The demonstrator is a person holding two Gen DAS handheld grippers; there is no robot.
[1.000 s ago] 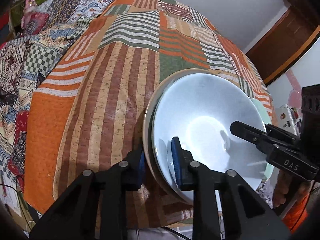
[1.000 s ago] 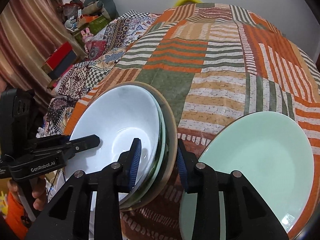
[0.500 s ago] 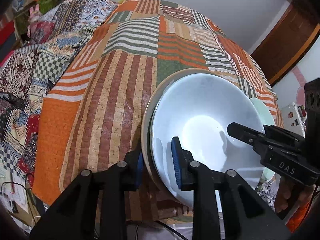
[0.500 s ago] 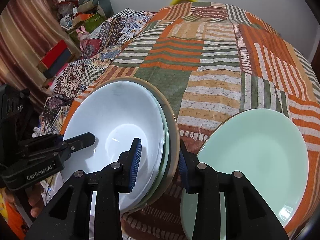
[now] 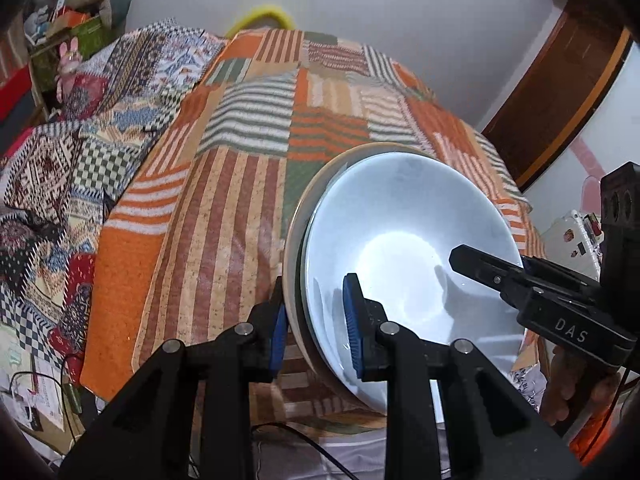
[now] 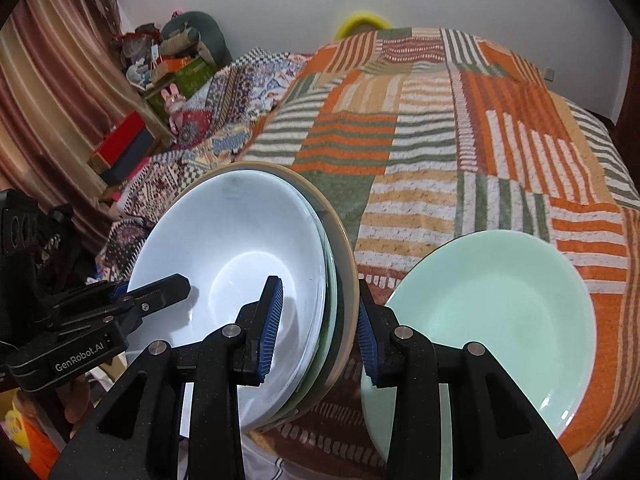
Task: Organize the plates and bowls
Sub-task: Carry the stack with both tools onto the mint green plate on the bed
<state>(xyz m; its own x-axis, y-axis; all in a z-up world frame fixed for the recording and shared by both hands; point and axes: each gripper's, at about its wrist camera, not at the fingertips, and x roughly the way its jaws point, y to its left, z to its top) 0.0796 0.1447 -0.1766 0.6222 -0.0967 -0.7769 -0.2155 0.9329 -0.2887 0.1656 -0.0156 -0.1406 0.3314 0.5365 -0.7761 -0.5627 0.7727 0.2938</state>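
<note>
A stack of dishes, with a white bowl (image 5: pixel 404 248) (image 6: pixel 236 248) on top and a beige plate (image 5: pixel 292 240) (image 6: pixel 344 256) at the bottom, hangs tilted above the patchwork bedspread (image 5: pixel 224 184) (image 6: pixel 460 152). My left gripper (image 5: pixel 316 320) is shut on the stack's left rim. My right gripper (image 6: pixel 318 320) is shut on its right rim, and shows as a black arm (image 5: pixel 540 292) in the left wrist view. A pale green plate (image 6: pixel 492 320) lies flat on the bedspread to the right of the stack.
A second patterned blanket (image 5: pixel 80 152) (image 6: pixel 224 92) lies left of the striped one. Boxes and soft toys (image 6: pixel 168 64) crowd the far left corner by a curtain (image 6: pixel 52 80). A wooden door frame (image 5: pixel 560 96) stands at the right. A hand (image 5: pixel 576 388) holds the right gripper's handle.
Both grippers have lifted the dish stack off the bedspread. The bed has dropped lower in both views, and more of the room's wall shows.
</note>
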